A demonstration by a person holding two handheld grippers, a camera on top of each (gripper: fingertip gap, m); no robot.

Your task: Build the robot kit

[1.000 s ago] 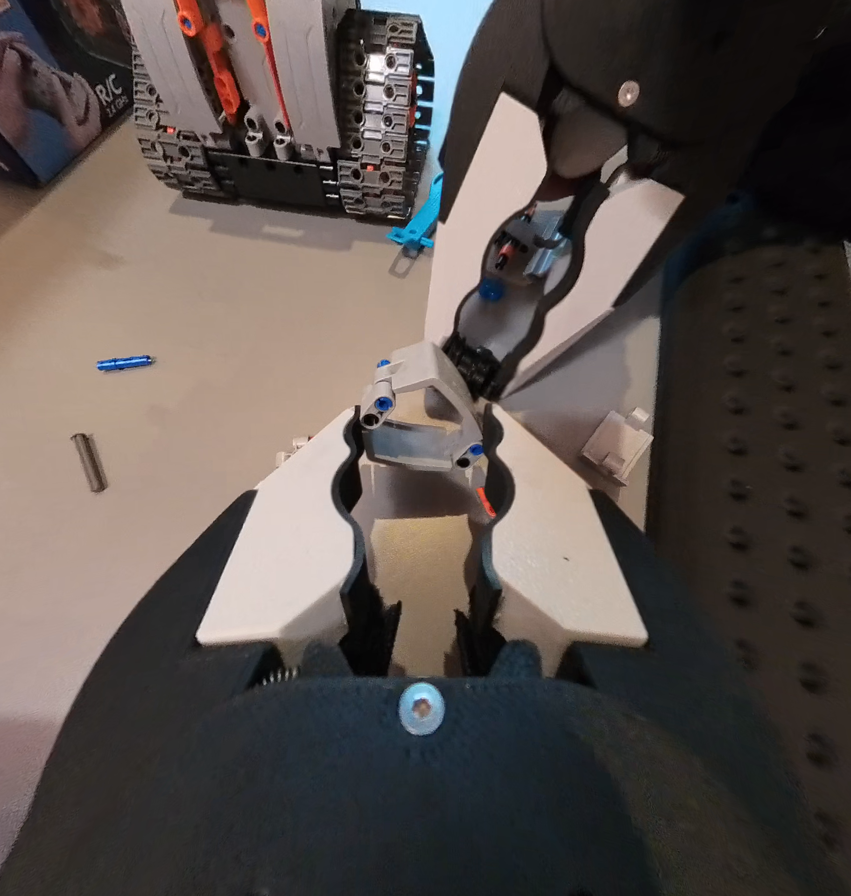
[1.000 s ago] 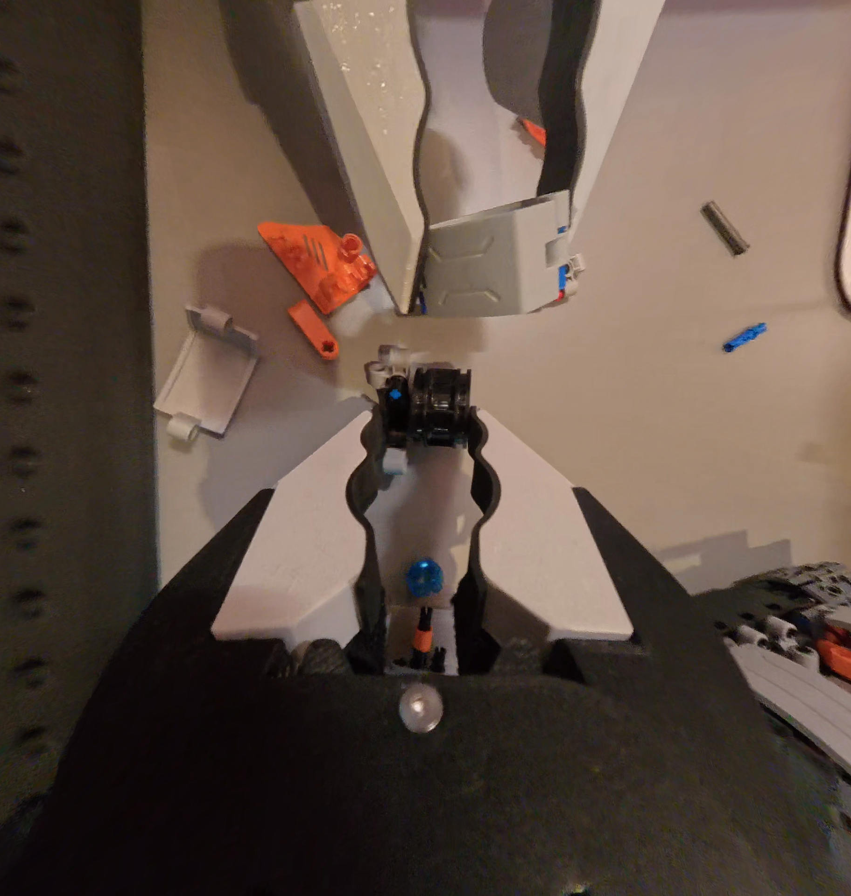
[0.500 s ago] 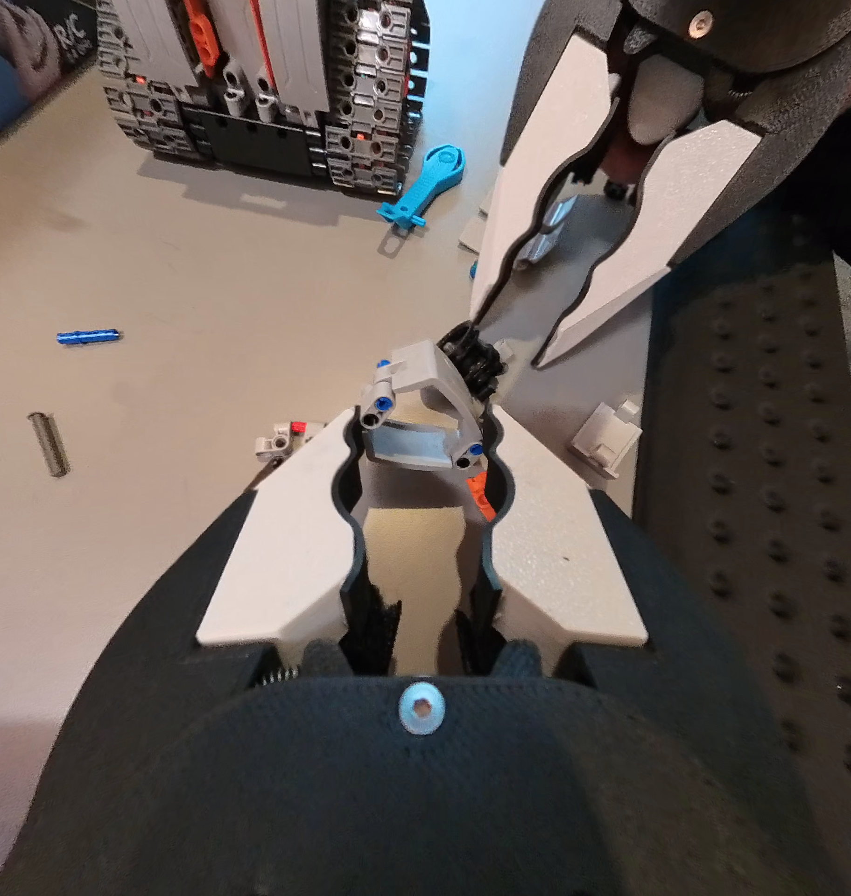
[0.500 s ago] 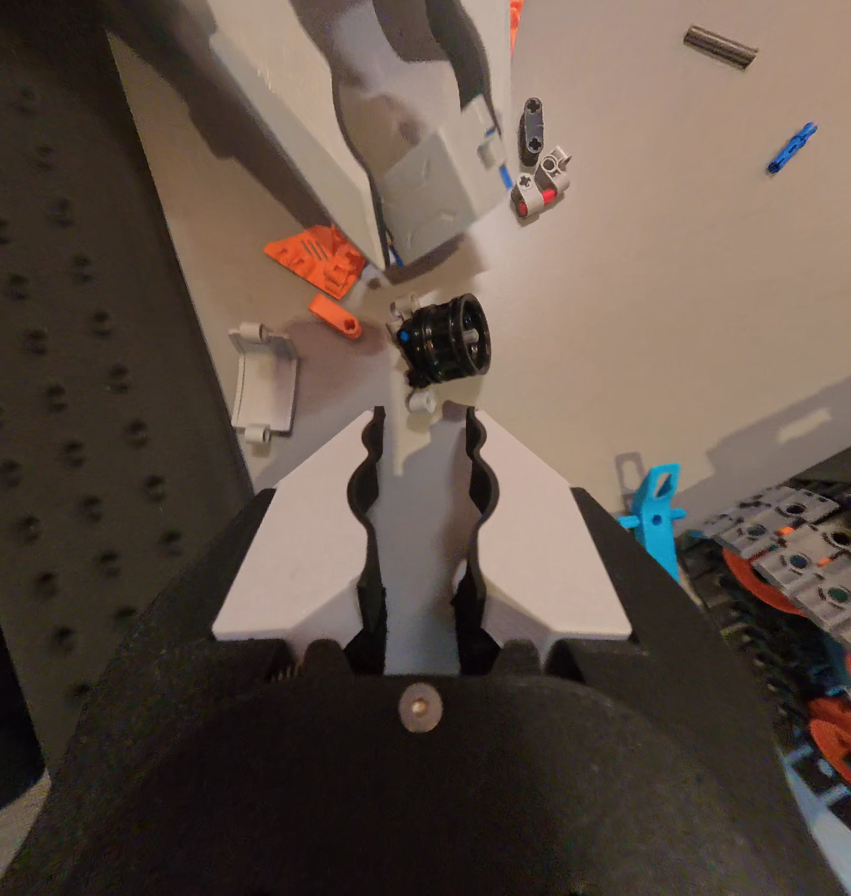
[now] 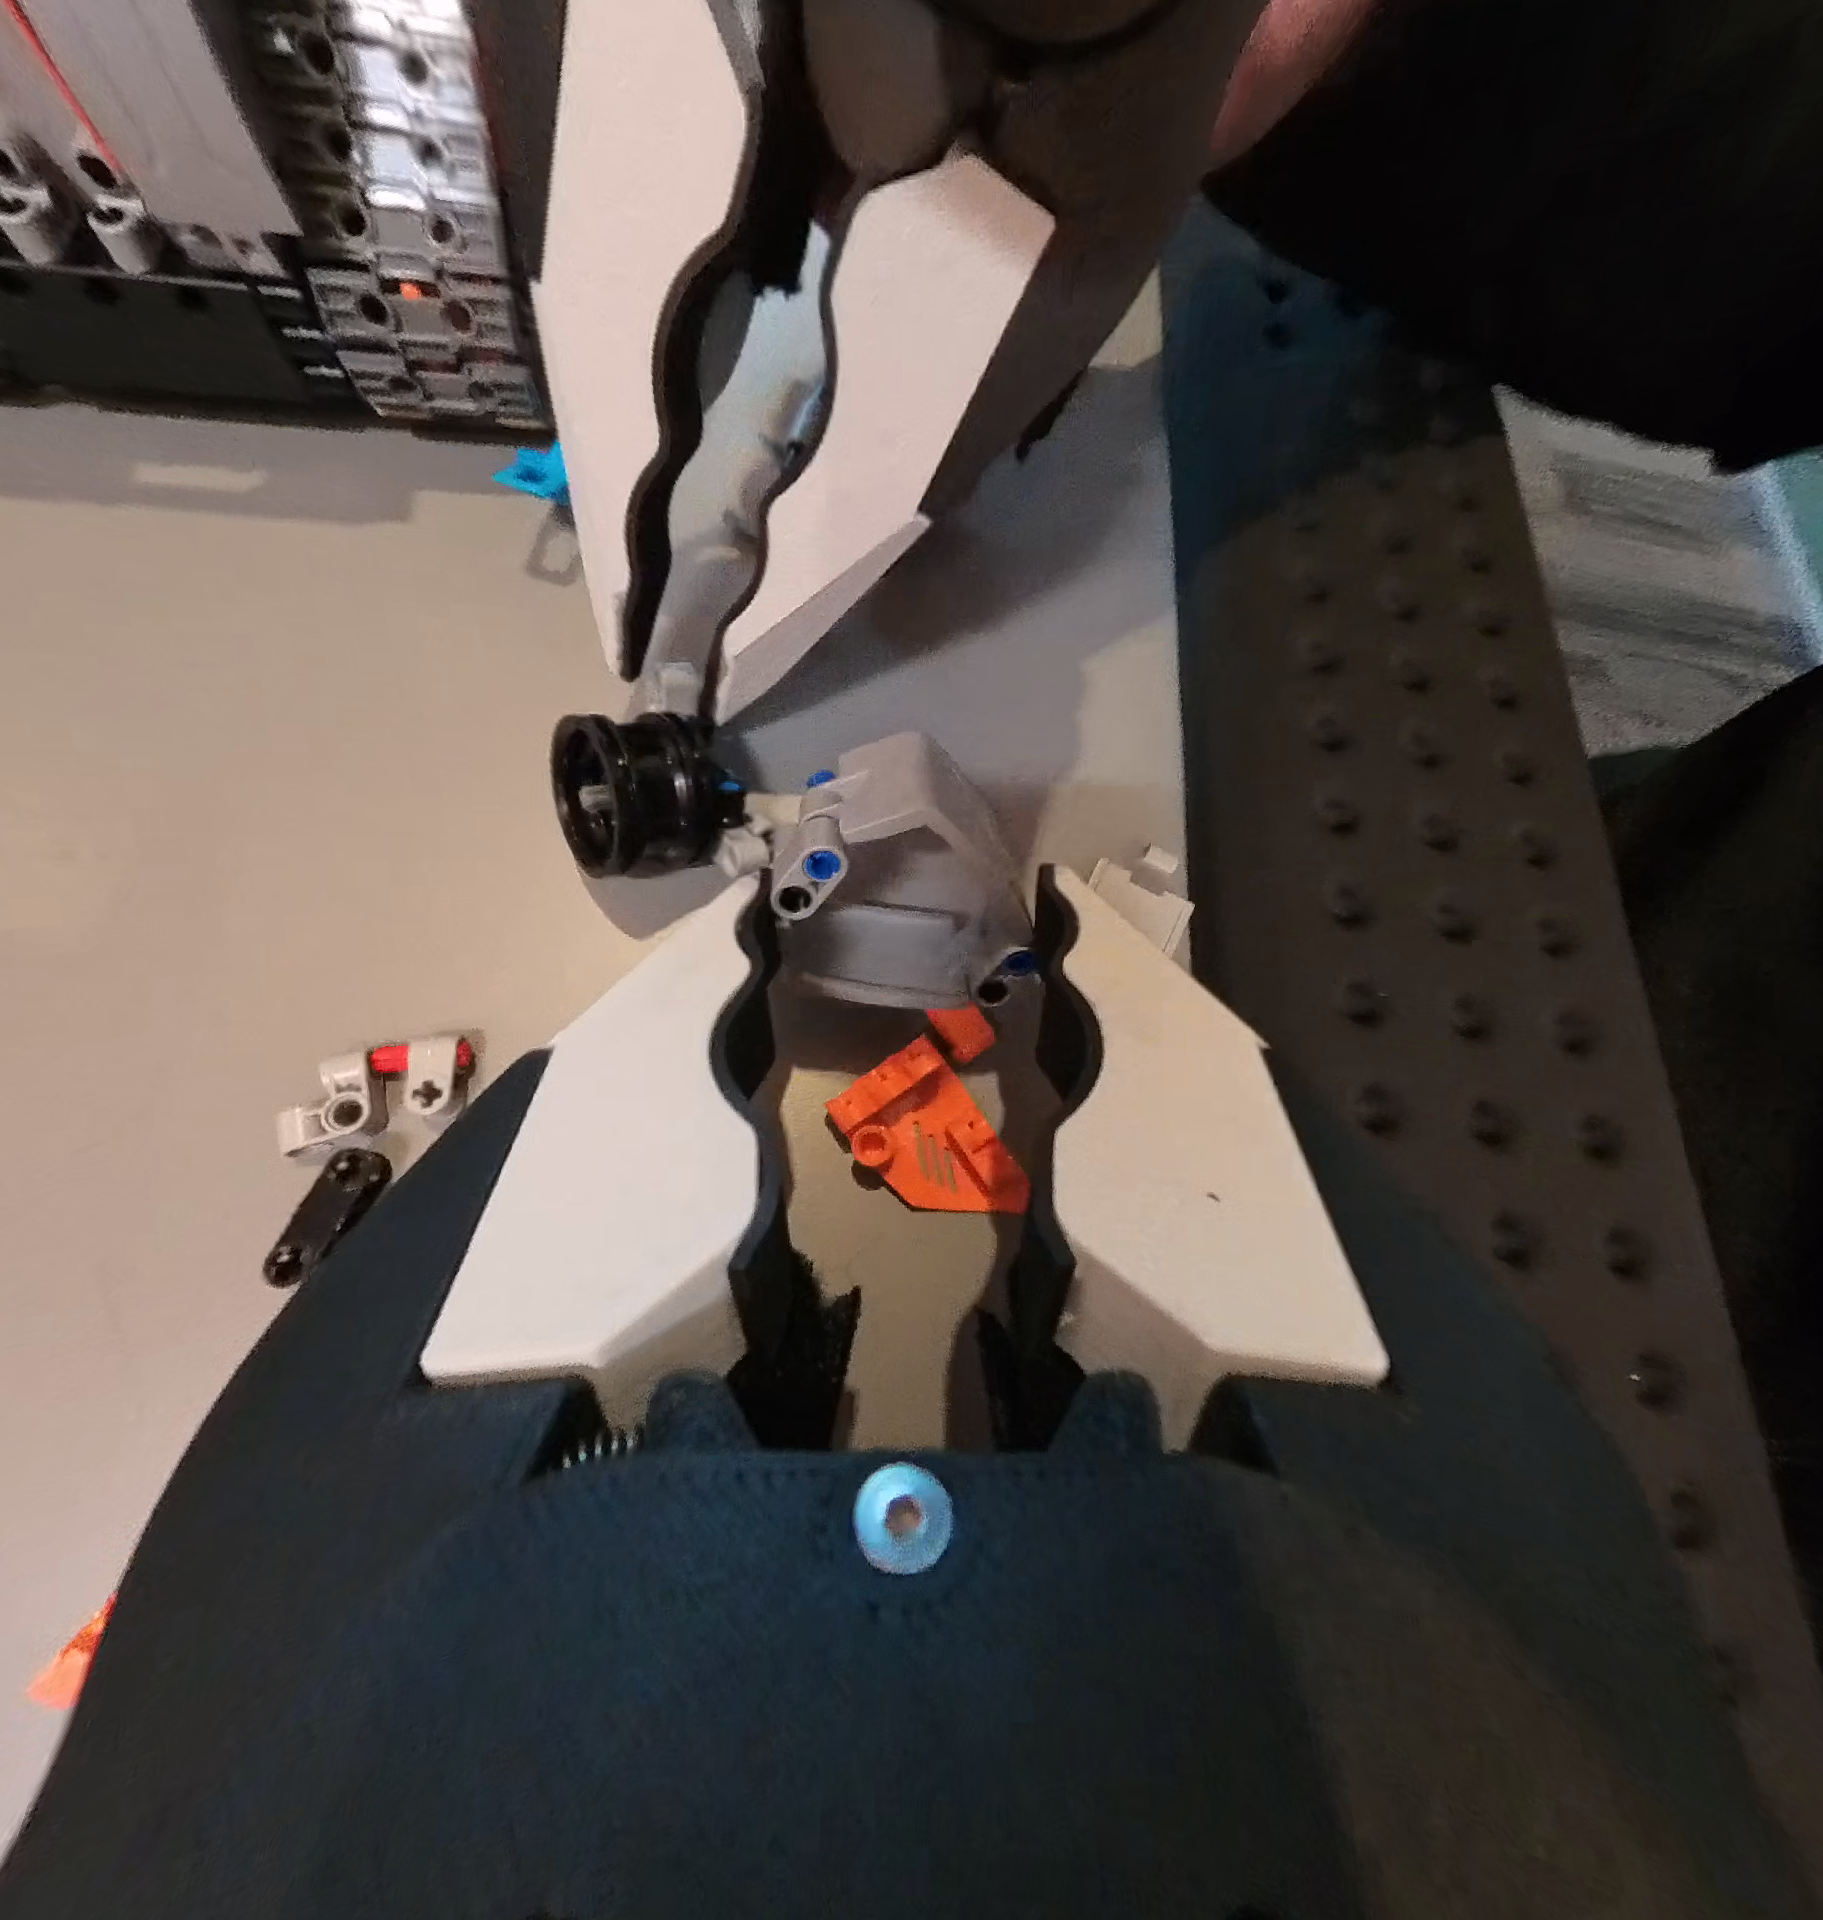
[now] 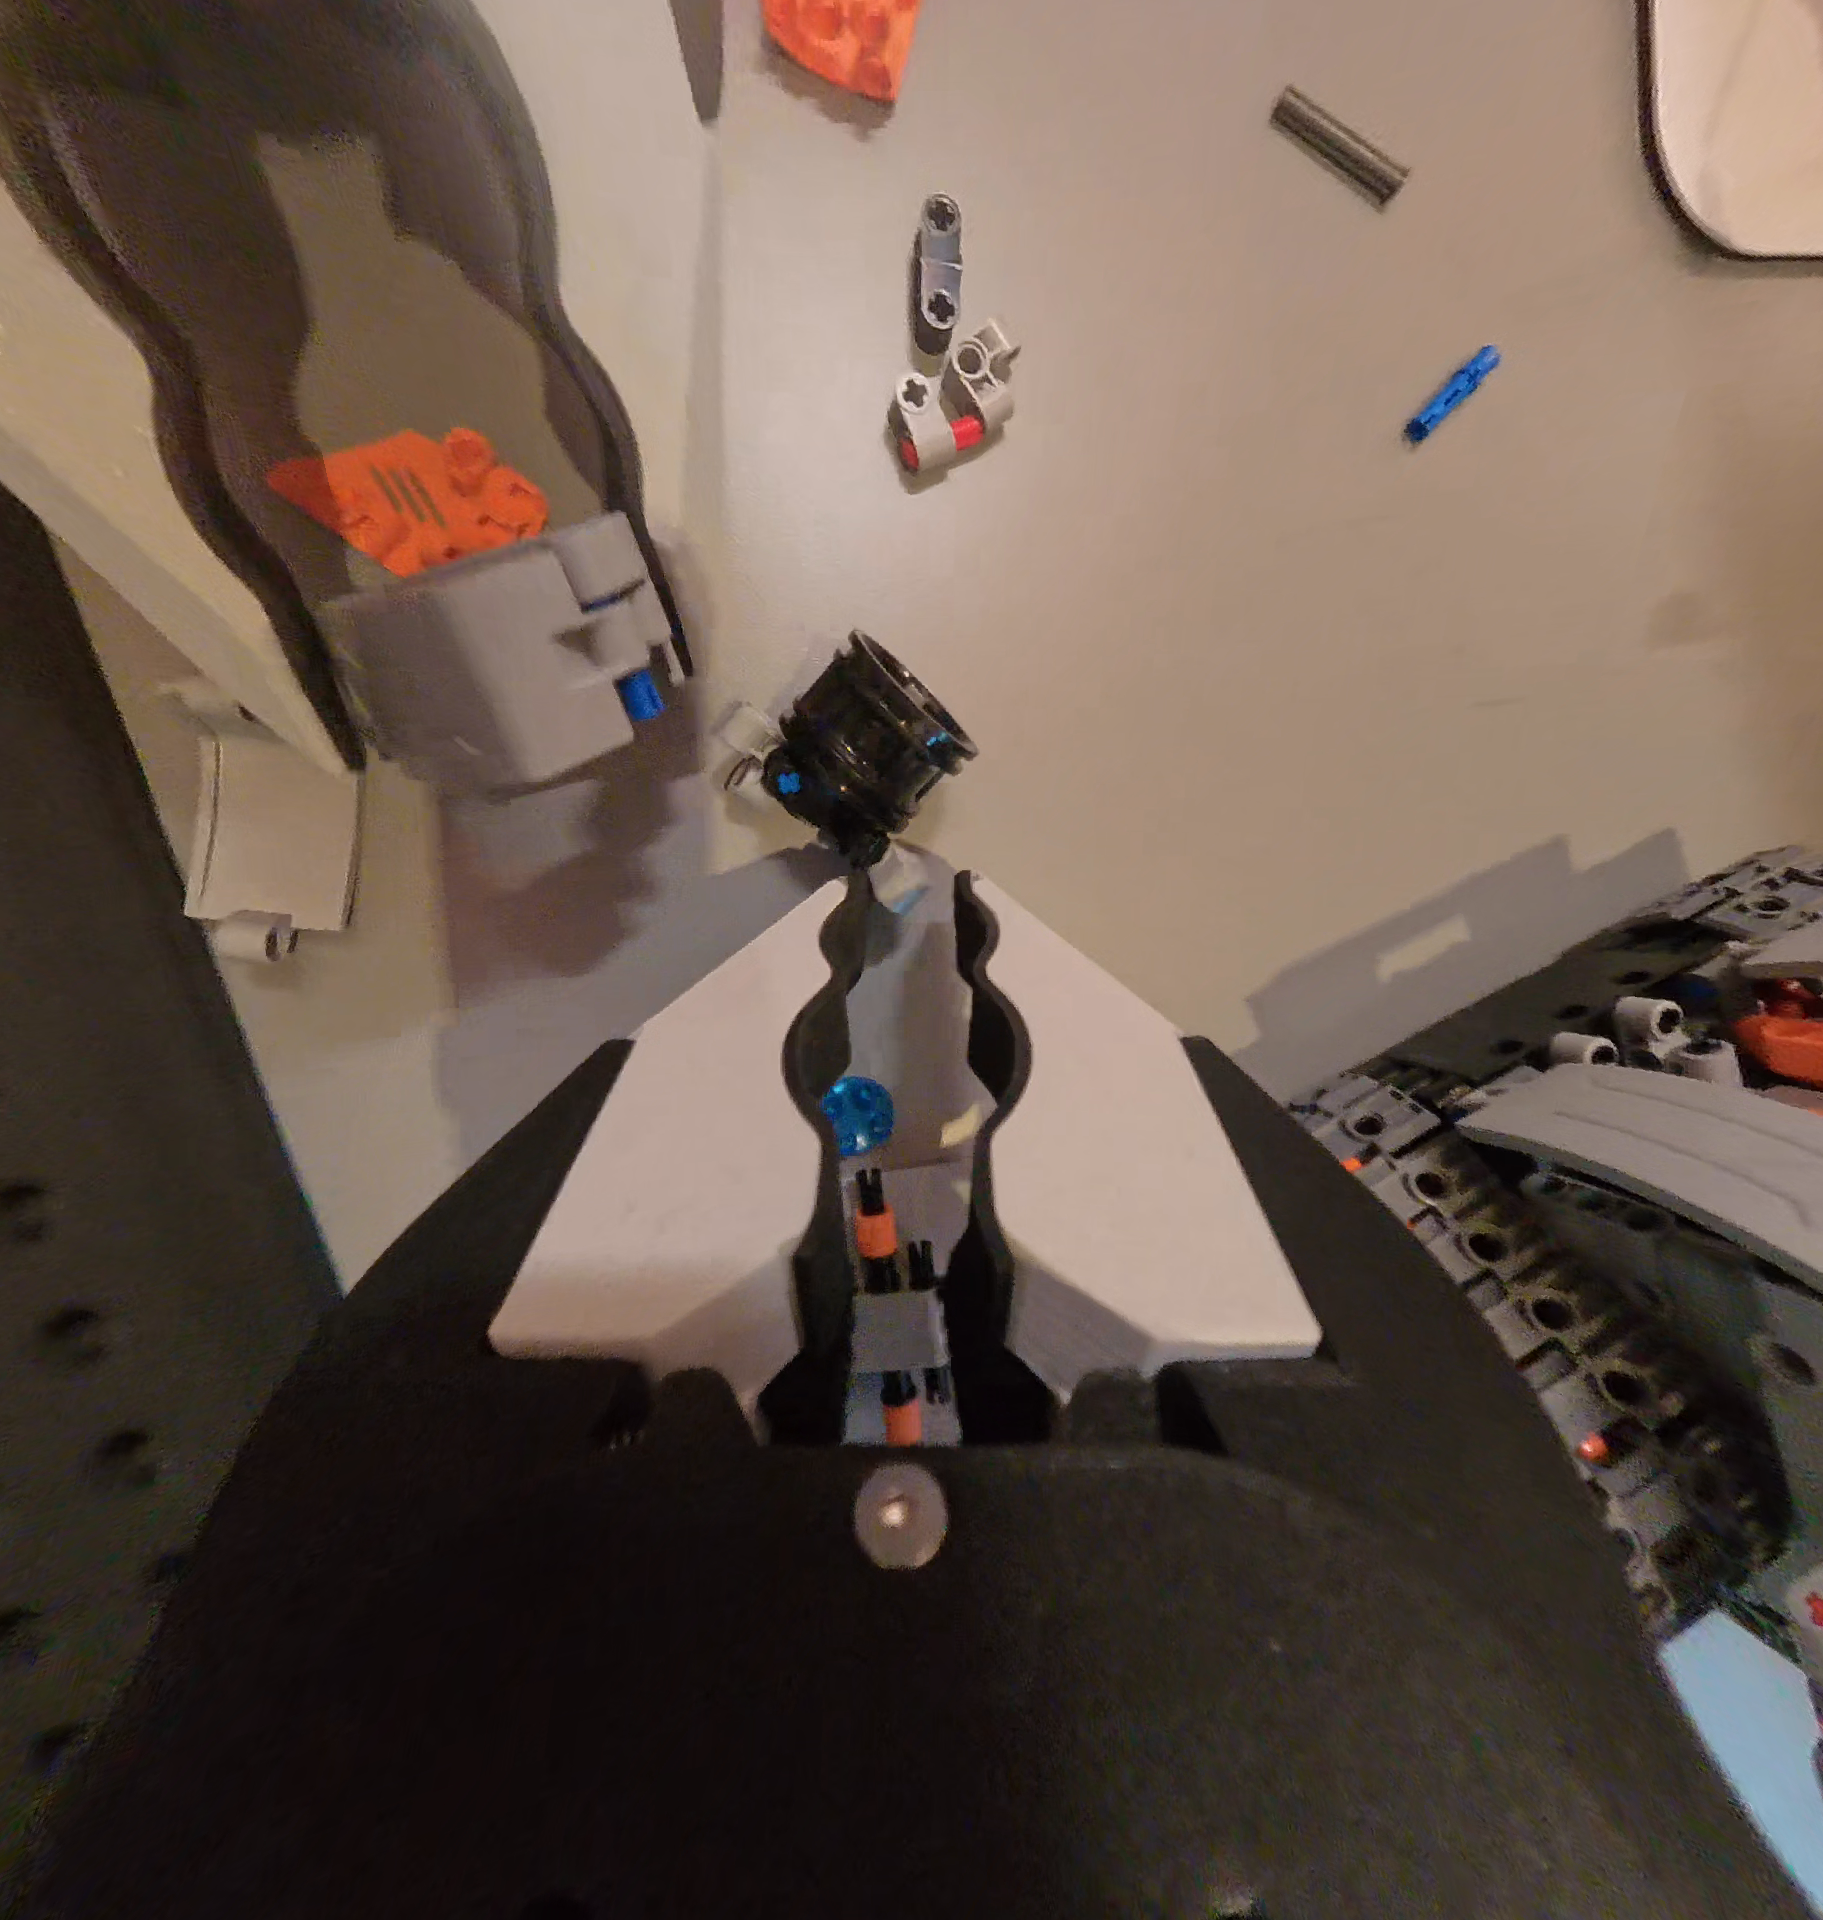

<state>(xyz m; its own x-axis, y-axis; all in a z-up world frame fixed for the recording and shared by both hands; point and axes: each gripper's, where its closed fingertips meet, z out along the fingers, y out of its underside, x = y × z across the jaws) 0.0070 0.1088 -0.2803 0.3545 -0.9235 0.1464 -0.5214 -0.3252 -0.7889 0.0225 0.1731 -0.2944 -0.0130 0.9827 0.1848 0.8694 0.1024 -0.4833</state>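
My left gripper (image 5: 902, 894) is shut on a grey angled panel (image 5: 907, 831) with blue pins, held above the table. It also shows in the right wrist view (image 6: 512, 707), with the panel (image 6: 471, 675) at its tips. My right gripper (image 6: 907, 883) is shut on the grey end of a small assembly with a black wheel hub (image 6: 865, 748) sticking out past its tips. In the left wrist view the right gripper (image 5: 678, 675) comes from above and the hub (image 5: 632, 795) sits just left of the panel. I cannot tell whether they touch. An orange wedge piece (image 5: 928, 1143) lies under the left fingers.
A grey tracked model (image 5: 263, 260) stands at the back and shows again at the right (image 6: 1613, 1195). Grey connectors with a red pin (image 6: 948, 405), a short beam (image 6: 938, 270), a blue pin (image 6: 1452, 393) and a dark axle (image 6: 1338, 145) lie loose. A black studded mat (image 5: 1406, 935) borders the table. My right gripper's tips are some 15 cm from the dark axle (image 6: 1338, 145).
The right gripper opened and drew back from the wheel assembly, then closed on it again. The hub now sits left of the panel. The left gripper moved over the orange wedge.
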